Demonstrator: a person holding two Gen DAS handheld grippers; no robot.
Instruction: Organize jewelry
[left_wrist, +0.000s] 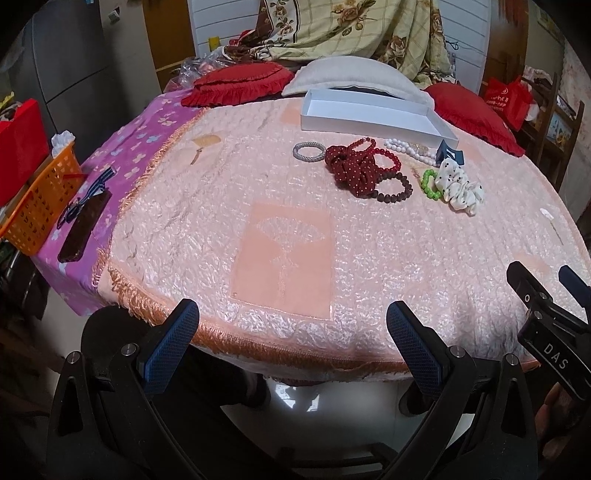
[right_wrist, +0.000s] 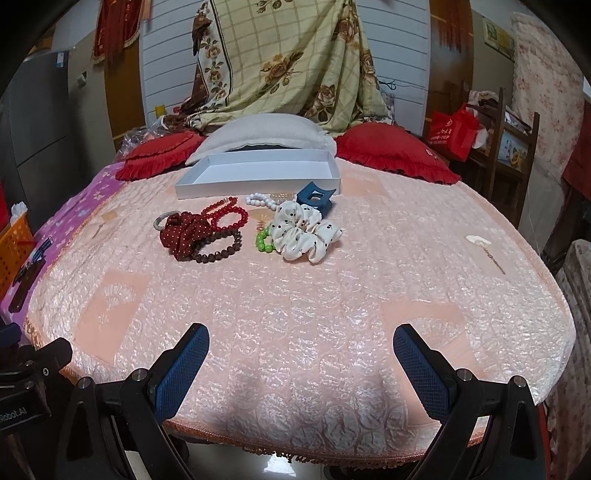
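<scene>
Fingers spread wide on both grippers, nothing between them. Left gripper (left_wrist: 291, 328) hangs at the near edge of the pink bedspread (left_wrist: 280, 229), right gripper (right_wrist: 301, 349) over the same edge, just beside it; right one's black frame shows at the far right of the left view.

Landmark: white box (right_wrist: 258, 177), open and empty, on the bedspread's far side in front of the grey pillow (right_wrist: 258, 134). Jewelry lies in a loose pile just in front of the box, well apart from both grippers:
- silver bangle (left_wrist: 308, 150), left end of the pile
- red dotted scrunchie (right_wrist: 184, 234), touching the bangle
- red beads (right_wrist: 227, 216) and brown beads (right_wrist: 218, 251), partly under that scrunchie
- white beads (right_wrist: 260, 200), nearest the box
- blue claw clip (right_wrist: 314, 197), by the box's right corner
- white dotted scrunchie (right_wrist: 304, 232), in front of the clip
- green beads (right_wrist: 263, 242), touching the white scrunchie's left side
</scene>
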